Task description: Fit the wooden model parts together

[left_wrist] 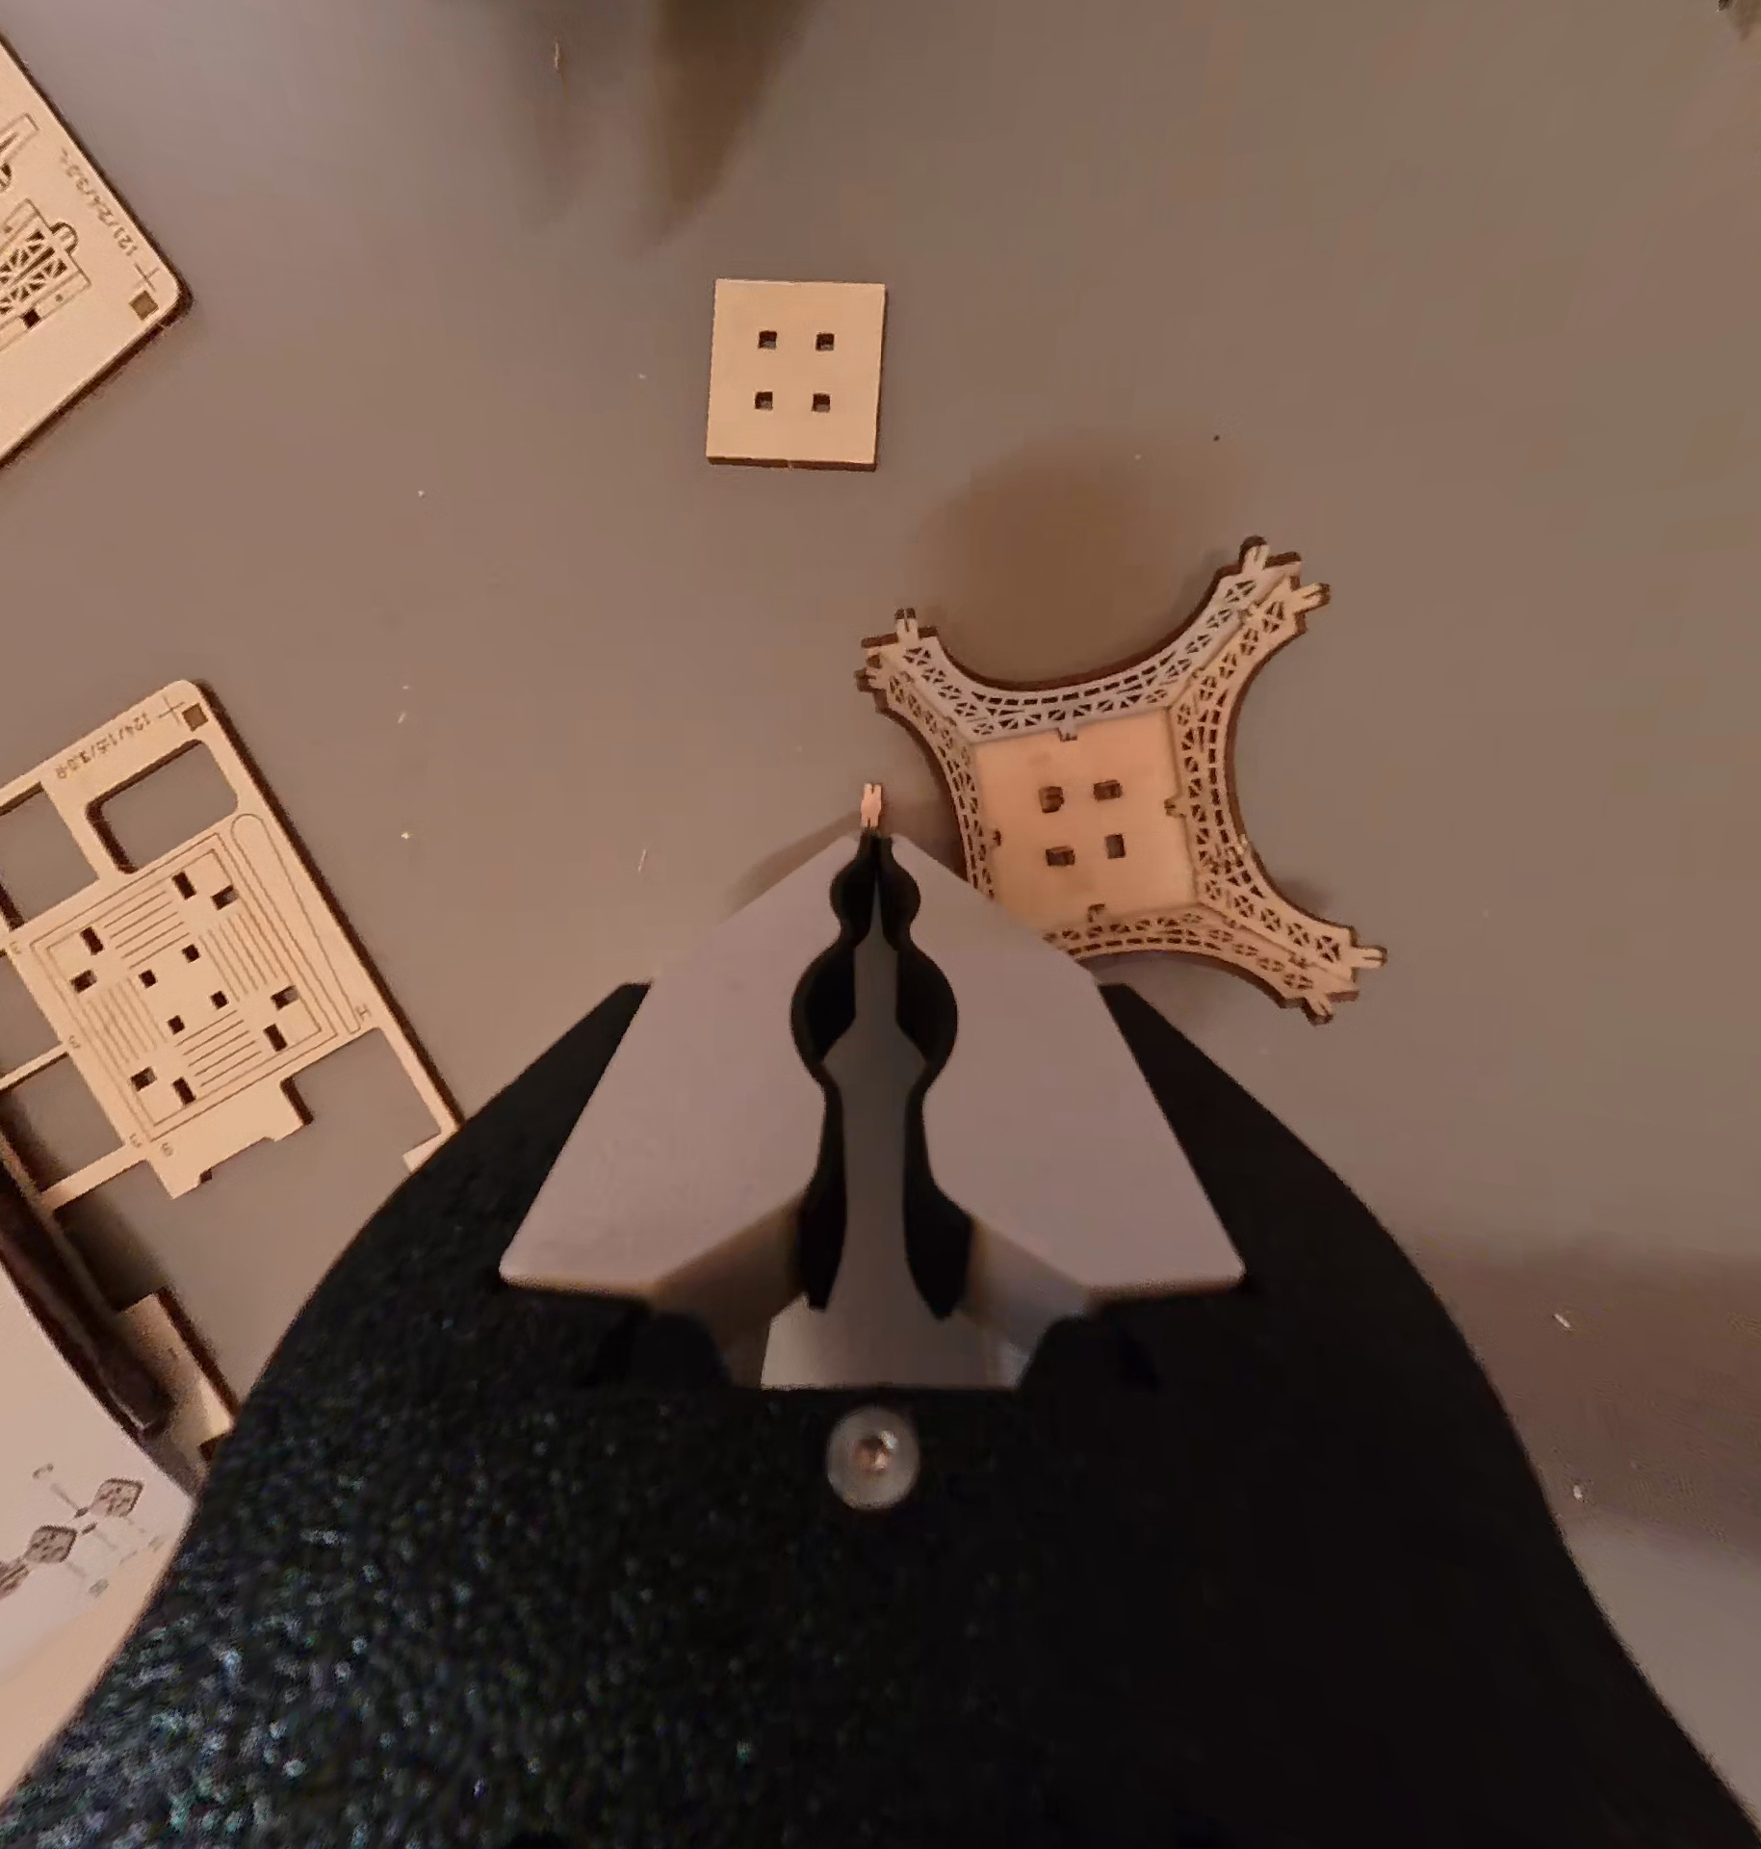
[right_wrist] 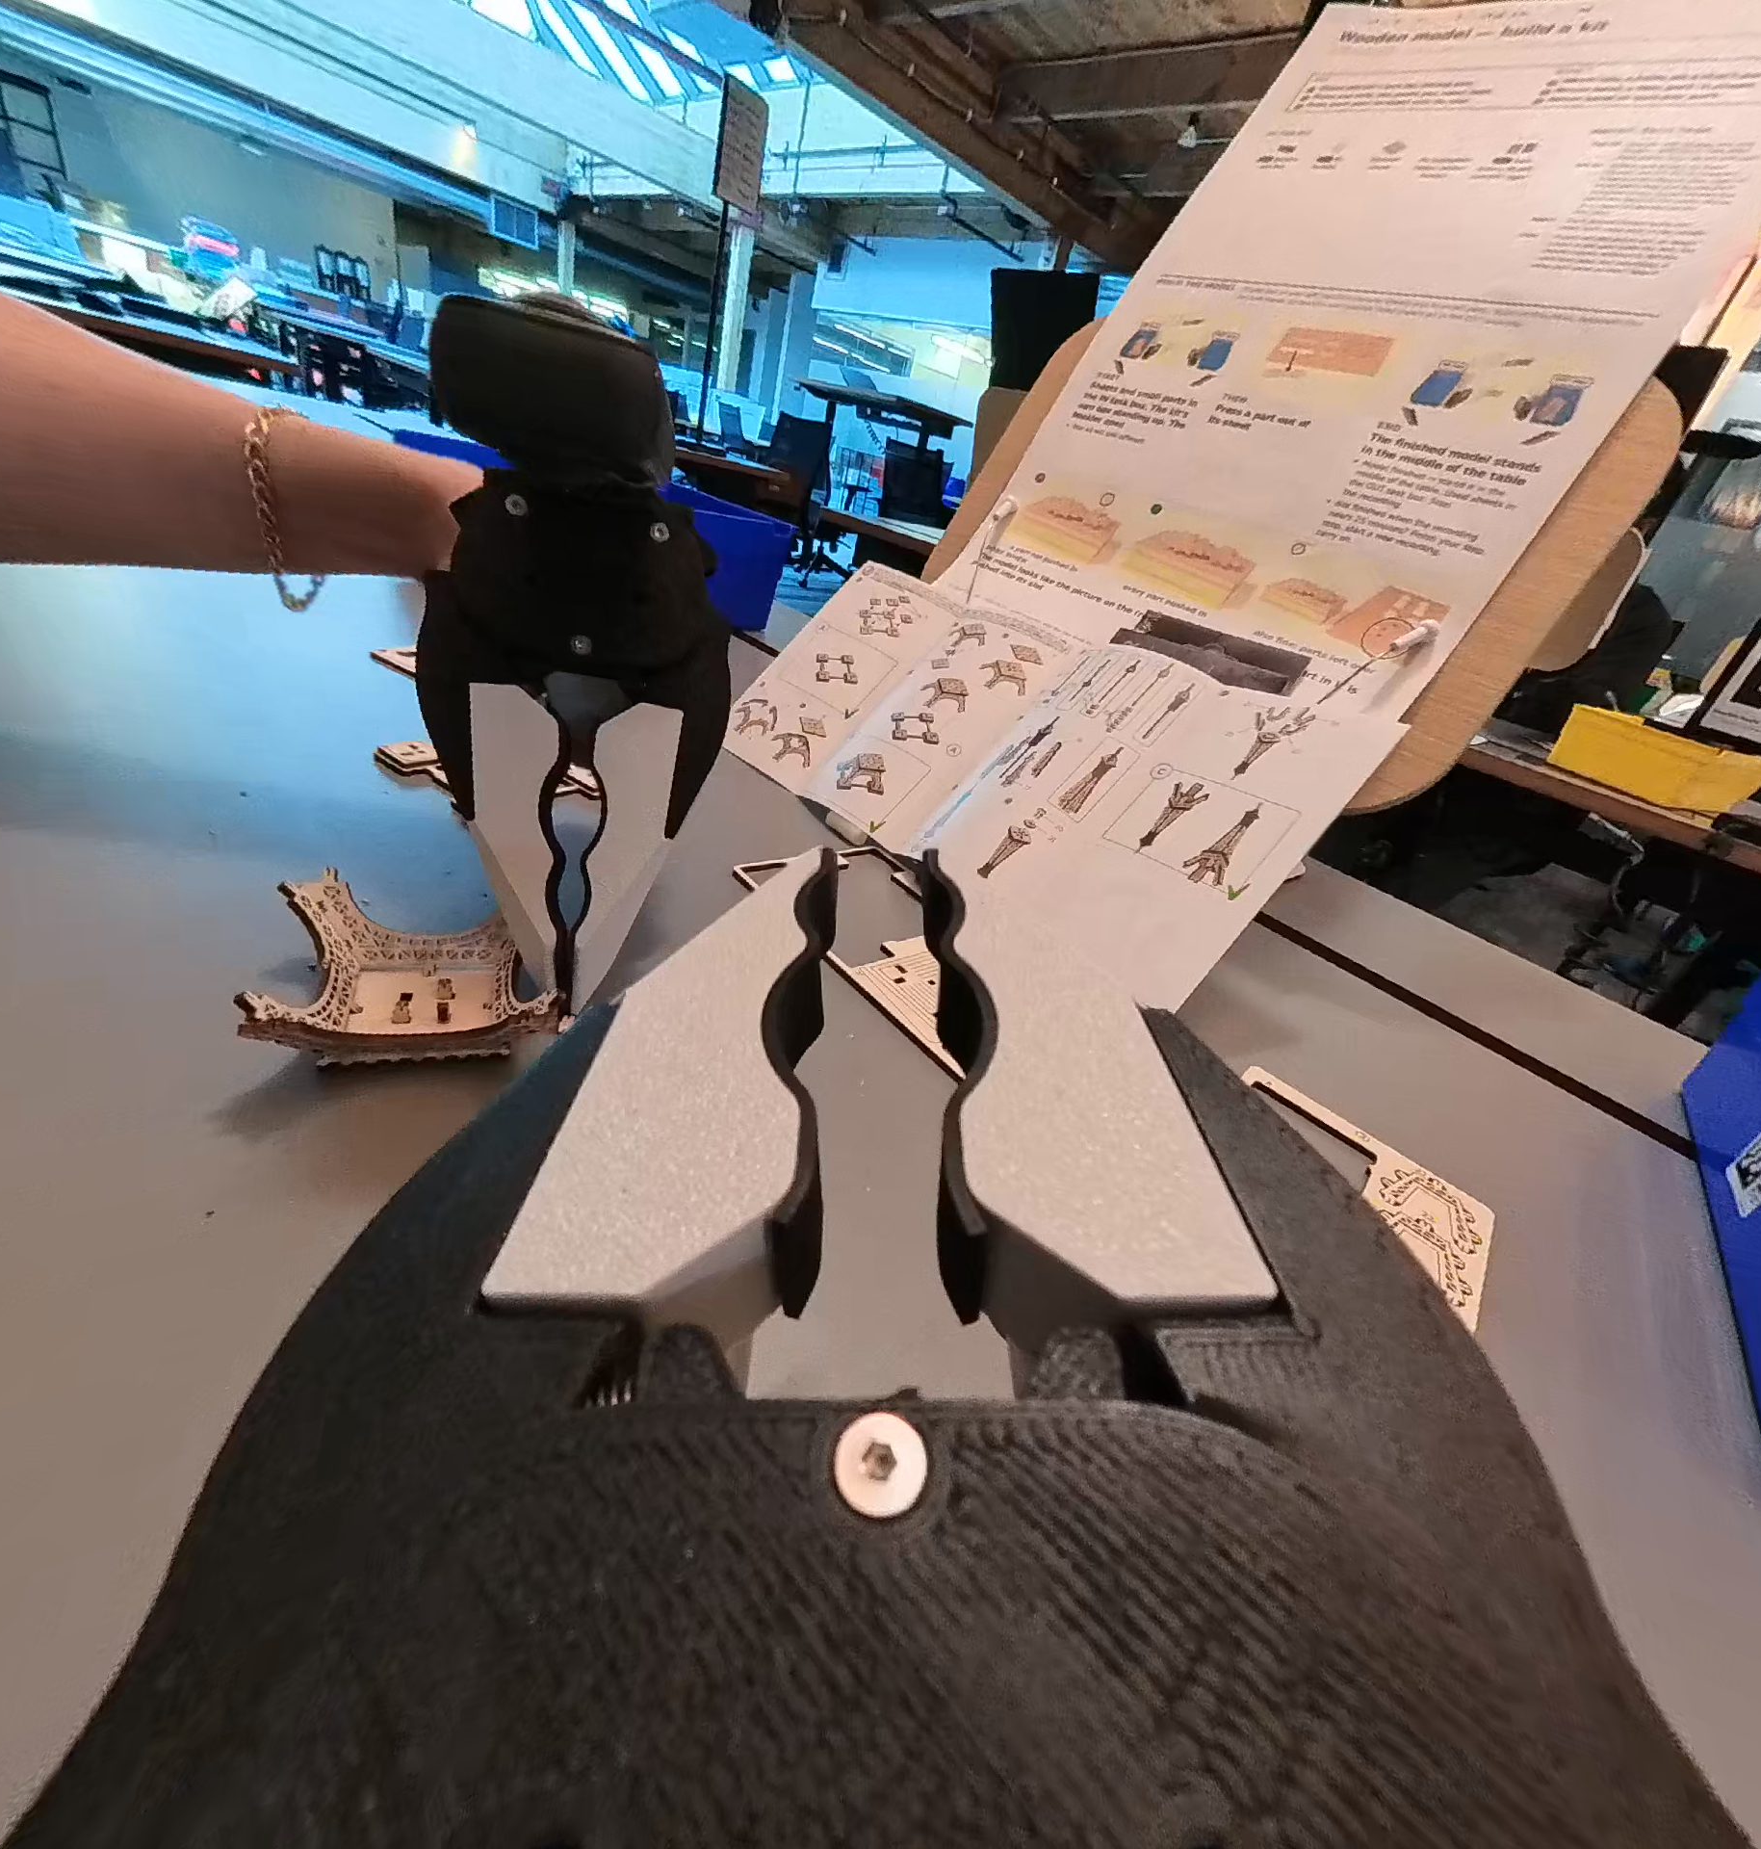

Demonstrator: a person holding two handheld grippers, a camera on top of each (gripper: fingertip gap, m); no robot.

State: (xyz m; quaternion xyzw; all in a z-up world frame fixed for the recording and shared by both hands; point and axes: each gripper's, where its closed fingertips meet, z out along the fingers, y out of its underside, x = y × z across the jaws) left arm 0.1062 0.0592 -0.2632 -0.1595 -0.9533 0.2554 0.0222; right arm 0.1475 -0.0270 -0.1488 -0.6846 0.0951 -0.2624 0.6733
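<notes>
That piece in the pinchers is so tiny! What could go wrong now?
1. The tiny pale wooden peg, pinched only at the very tip of the shut left gripper, might slip out and get lost on the grey table.
2. Pushing down could slide the loose four-legged lattice wooden tower base.

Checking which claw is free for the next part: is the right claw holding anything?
No, the right claw stands open in its own view, with only grey table showing through the gap between its fingers.
</notes>
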